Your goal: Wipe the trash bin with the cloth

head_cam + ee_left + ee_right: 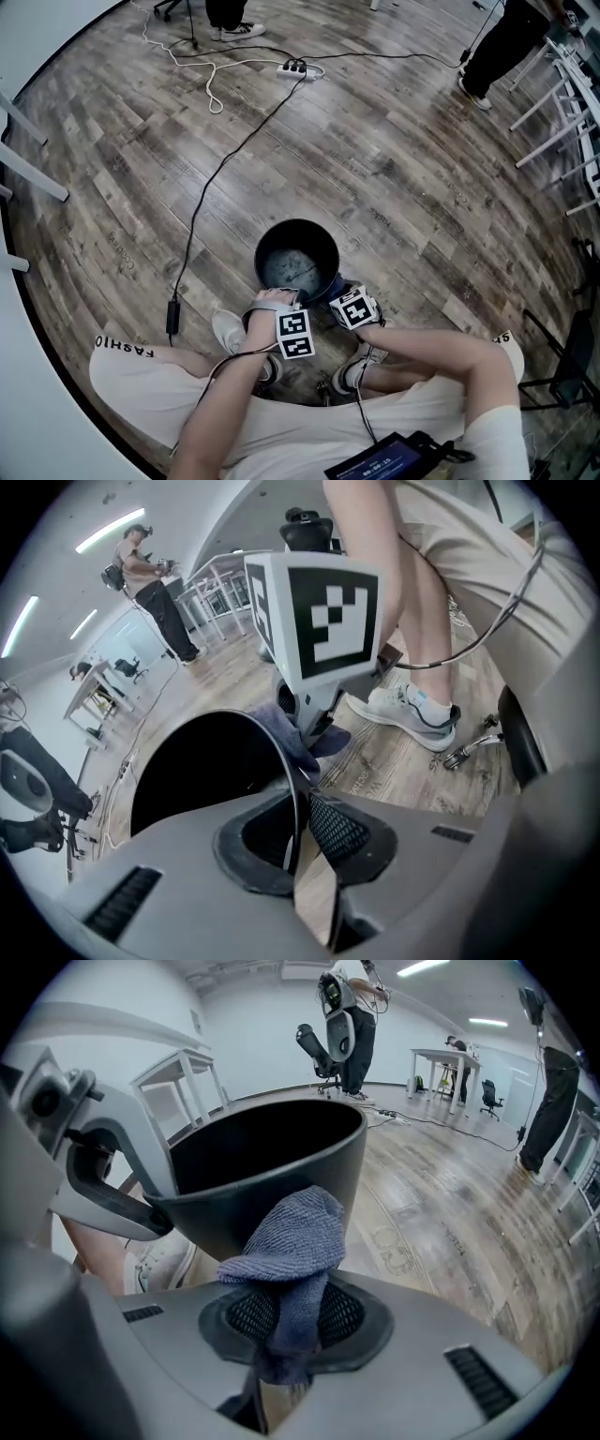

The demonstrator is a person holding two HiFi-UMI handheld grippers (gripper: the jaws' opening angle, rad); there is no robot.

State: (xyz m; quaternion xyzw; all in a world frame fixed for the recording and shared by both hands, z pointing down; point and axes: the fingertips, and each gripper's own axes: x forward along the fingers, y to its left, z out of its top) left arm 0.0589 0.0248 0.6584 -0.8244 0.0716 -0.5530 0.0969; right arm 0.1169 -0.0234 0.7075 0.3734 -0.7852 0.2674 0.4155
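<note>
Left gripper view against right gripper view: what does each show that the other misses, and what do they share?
Only the left gripper view shows the left gripper shut on the trash bin's rim, plus a marker cube and the person's shoe. Only the right gripper view shows the right gripper shut on the cloth. Both show the black bin, the cloth and the wood floor.

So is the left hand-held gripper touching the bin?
Touching. In the left gripper view, the left hand-held gripper is shut on the bin rim.
</note>
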